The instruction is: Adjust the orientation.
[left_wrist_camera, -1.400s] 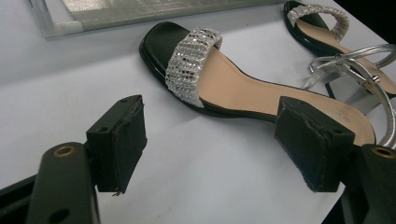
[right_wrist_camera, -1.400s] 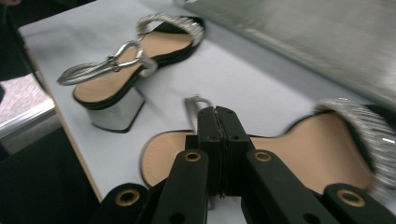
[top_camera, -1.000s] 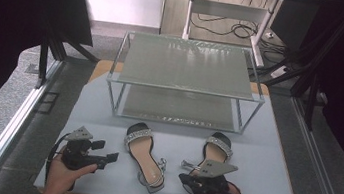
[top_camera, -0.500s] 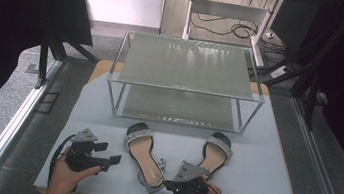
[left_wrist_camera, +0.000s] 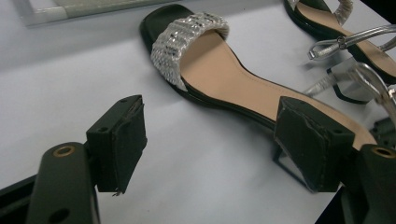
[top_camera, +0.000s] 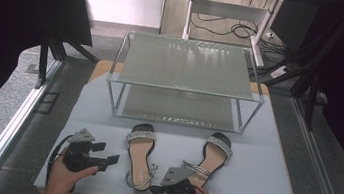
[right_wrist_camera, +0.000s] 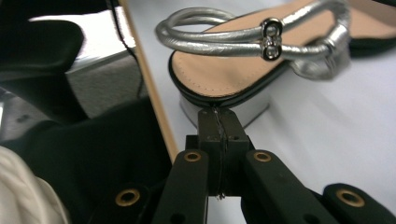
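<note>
Sitting on the pale tabletop (top_camera: 258,189) in front of a two-tier glass rack (top_camera: 184,86) are two sandals, toes pointing toward twelve o'clock. The left sandal (top_camera: 140,151) lies at about six o'clock from the rack's front edge; the right sandal (top_camera: 215,155) is beside it, toward three o'clock.

The right gripper (right_wrist_camera: 218,119) has its jaws pressed together with nothing between them, and its tips are just at the block heel of the right sandal, near the tabletop's front edge. The left gripper (left_wrist_camera: 210,140) stands wide open and holds nothing, hovering at nine o'clock from the left sandal, whose heel end lies near one pad.

Each sandal looks light, with a fairly stiff sole and a hard, smooth heel block that may slip under the pads. The silver ankle straps are soft and loose, so lifting by them would probably let the shoe swing. A firmer hold would likely be across the sole's narrow waist or around the heel block.
</note>
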The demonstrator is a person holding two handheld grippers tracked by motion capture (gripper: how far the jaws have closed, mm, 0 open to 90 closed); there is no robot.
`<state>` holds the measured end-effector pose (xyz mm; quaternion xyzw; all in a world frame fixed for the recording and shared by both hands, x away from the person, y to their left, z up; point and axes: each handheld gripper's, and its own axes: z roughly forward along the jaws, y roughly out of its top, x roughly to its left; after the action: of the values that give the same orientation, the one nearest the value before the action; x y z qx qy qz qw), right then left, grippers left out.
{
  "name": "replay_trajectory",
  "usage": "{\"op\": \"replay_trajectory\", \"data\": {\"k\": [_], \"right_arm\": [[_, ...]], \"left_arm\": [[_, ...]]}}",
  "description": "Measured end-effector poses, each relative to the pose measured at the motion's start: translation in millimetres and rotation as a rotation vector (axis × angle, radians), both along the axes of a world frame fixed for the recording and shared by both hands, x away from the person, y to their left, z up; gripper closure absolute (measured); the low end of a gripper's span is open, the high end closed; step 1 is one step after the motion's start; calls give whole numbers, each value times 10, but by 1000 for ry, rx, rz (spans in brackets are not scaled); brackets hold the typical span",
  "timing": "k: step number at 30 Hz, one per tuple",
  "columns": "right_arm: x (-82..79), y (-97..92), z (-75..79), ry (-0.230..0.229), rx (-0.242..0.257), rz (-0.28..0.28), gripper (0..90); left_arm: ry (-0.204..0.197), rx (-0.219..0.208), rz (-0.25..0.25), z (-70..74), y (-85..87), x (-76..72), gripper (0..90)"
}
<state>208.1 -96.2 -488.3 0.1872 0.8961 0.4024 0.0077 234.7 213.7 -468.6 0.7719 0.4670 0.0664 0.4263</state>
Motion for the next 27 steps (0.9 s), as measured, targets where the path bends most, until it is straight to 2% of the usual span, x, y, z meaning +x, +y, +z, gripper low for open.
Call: {"op": "replay_trajectory", "data": {"k": [3, 5, 7, 12, 14, 16, 19, 22, 25, 27], "right_arm": [[-10, 240, -16, 1, 12, 59, 900], [-8, 303, -22, 3, 15, 69, 900], [4, 477, -32, -1, 20, 95, 900], [49, 711, -67, 6, 47, 108, 900], [56, 746, -76, 7, 54, 105, 900], [71, 820, -114, 16, 87, 90, 899], [72, 842, -131, 24, 103, 78, 893], [30, 780, -126, -10, 85, 63, 882], [12, 667, -94, -21, 95, 55, 881], [-10, 423, -10, -61, 97, 18, 870]], "left_arm": [[-4, -6, 19, 25, 73, -31, 255], [-9, -6, 25, 38, 93, -36, 255], [-21, -17, 35, 72, 155, -46, 255], [-24, -27, 50, 94, 232, -40, 256], [-27, -27, 51, 98, 240, -37, 256], [-26, -28, 52, 103, 242, -30, 256], [-26, -27, 43, 111, 217, -20, 256], [-26, -26, 35, 113, 186, -12, 256], [-23, -21, 32, 108, 176, -5, 256], [-21, -22, 31, 105, 169, -3, 256]]}}
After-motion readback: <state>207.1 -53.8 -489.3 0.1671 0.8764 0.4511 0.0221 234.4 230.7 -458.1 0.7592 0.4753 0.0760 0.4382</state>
